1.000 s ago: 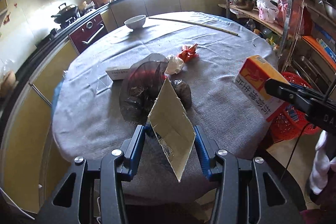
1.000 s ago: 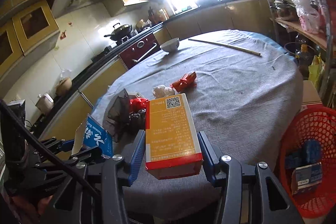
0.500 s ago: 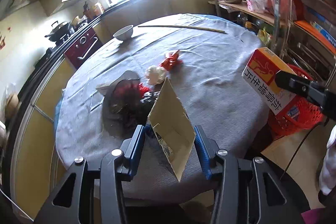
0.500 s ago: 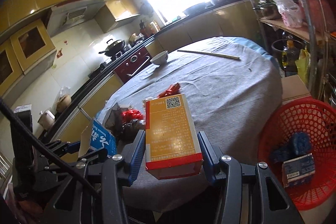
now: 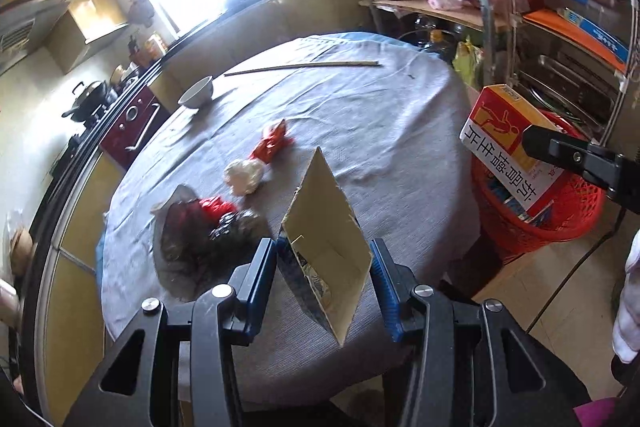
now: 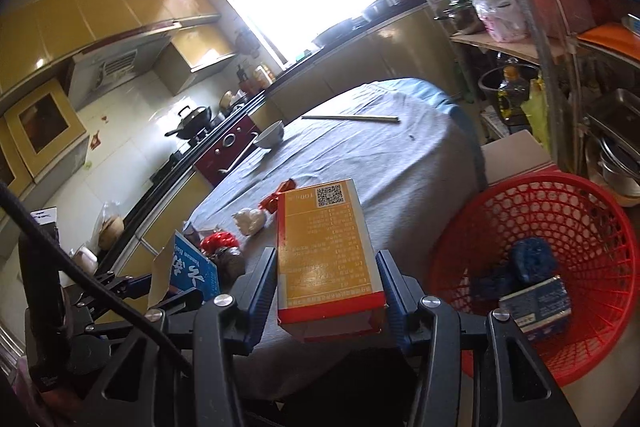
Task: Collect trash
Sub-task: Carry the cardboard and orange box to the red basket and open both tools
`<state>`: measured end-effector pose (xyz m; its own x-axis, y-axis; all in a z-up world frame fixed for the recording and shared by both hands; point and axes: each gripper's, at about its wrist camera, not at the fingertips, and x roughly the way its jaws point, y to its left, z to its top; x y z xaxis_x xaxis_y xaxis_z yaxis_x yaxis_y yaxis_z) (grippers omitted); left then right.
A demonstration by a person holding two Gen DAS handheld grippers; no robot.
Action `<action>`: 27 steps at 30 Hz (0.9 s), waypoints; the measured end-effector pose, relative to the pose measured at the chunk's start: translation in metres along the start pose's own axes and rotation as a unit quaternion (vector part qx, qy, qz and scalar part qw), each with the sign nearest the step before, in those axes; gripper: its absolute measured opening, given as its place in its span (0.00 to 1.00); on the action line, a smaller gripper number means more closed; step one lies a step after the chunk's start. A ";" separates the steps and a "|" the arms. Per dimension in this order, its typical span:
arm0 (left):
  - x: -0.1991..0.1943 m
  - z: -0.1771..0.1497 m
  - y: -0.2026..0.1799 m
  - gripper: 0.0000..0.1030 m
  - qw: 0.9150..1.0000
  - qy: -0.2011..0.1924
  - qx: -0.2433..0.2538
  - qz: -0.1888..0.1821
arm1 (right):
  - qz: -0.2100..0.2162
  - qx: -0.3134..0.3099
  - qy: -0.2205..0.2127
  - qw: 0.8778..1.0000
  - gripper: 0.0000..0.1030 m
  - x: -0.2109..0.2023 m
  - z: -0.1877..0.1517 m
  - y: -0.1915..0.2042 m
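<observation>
1. While I hold both tools up over the near edge of the table (image 5: 380, 131), my left gripper (image 5: 324, 279) is clenched on an open carton (image 5: 326, 247), its blue pads pressed against the two sides and the carton tipped so its pale inside faces the camera.
2. My right gripper (image 6: 326, 291) is clamped on an orange box (image 6: 326, 251), held level with the QR code at its far end.
3. In the left view, that orange box (image 5: 504, 147) hangs right above the red basket (image 5: 560, 211), which stands on the floor beside the table.
4. The basket (image 6: 560, 211) already holds a blue box and a dark blue lump.
5. On the cloth lie a dark bag (image 5: 200, 235), a white paper wad (image 5: 244, 177) and a red wrapper (image 5: 274, 143), close together; a bowl (image 5: 196, 93) and a long stick (image 5: 300, 67) sit farther off.
6. Compared with a second ago, both tools have swung right: the basket now fills much more of the right view, and the orange box has gone from over the table edge to over the basket.
</observation>
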<state>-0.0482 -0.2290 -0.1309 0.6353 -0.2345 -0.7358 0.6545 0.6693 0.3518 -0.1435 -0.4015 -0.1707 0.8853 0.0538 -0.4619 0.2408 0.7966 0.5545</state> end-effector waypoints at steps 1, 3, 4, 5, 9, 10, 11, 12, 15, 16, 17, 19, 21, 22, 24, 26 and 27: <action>-0.001 0.002 -0.004 0.48 1.000 -0.001 0.005 -0.001 | -0.001 0.002 -0.002 1.000 0.51 -0.002 0.000 -0.003; 0.000 0.006 -0.009 0.48 1.000 -0.003 0.012 -0.002 | -0.005 0.006 -0.006 1.000 0.51 -0.007 0.000 -0.008; 0.000 0.007 -0.012 0.48 1.000 -0.004 0.016 -0.004 | -0.007 0.008 -0.008 1.000 0.51 -0.009 0.001 -0.011; -0.001 0.010 -0.016 0.48 1.000 -0.006 0.021 -0.006 | -0.010 0.010 -0.010 1.000 0.51 -0.011 0.001 -0.014; -0.004 0.015 -0.032 0.48 0.999 -0.013 0.040 -0.009 | -0.020 0.025 -0.020 0.999 0.51 -0.022 0.003 -0.030; -0.004 0.017 -0.035 0.48 0.999 -0.014 0.044 -0.010 | -0.022 0.029 -0.022 0.999 0.51 -0.023 0.003 -0.033; -0.004 0.019 -0.040 0.48 0.999 -0.015 0.050 -0.011 | -0.025 0.033 -0.023 0.999 0.51 -0.025 0.003 -0.037; -0.003 0.021 -0.043 0.48 0.998 -0.016 0.055 -0.011 | -0.028 0.038 -0.025 0.999 0.51 -0.028 0.003 -0.041; 0.000 0.029 -0.055 0.48 0.998 -0.014 0.065 -0.024 | -0.041 0.051 -0.032 0.997 0.51 -0.034 0.005 -0.055; 0.002 0.032 -0.059 0.48 0.997 -0.013 0.066 -0.032 | -0.046 0.057 -0.034 0.997 0.51 -0.035 0.006 -0.060; 0.005 0.038 -0.064 0.48 0.997 -0.011 0.067 -0.044 | -0.049 0.064 -0.037 0.996 0.51 -0.038 0.007 -0.066; 0.009 0.046 -0.071 0.48 0.995 -0.009 0.067 -0.069 | -0.059 0.080 -0.042 0.994 0.51 -0.044 0.008 -0.078; 0.016 0.057 -0.080 0.48 0.993 -0.006 0.065 -0.100 | -0.069 0.092 -0.046 0.992 0.51 -0.048 0.008 -0.089; 0.019 0.061 -0.084 0.48 0.992 -0.005 0.066 -0.111 | -0.075 0.100 -0.048 0.991 0.51 -0.051 0.008 -0.095; 0.024 0.071 -0.096 0.48 0.989 -0.007 0.069 -0.134 | -0.082 0.118 -0.052 0.988 0.51 -0.056 0.008 -0.108; 0.029 0.081 -0.106 0.50 0.986 -0.005 0.069 -0.155 | -0.086 0.139 -0.055 0.985 0.51 -0.060 0.007 -0.120; 0.032 0.085 -0.112 0.51 0.983 -0.002 0.069 -0.168 | -0.086 0.150 -0.057 0.983 0.51 -0.062 0.007 -0.126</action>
<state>-0.0662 -0.3714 -0.1440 0.3753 -0.4292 -0.8215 0.8768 0.4520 0.1644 -0.2264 -0.5092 -0.2072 0.8555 -0.1478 -0.4963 0.4830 0.5737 0.6615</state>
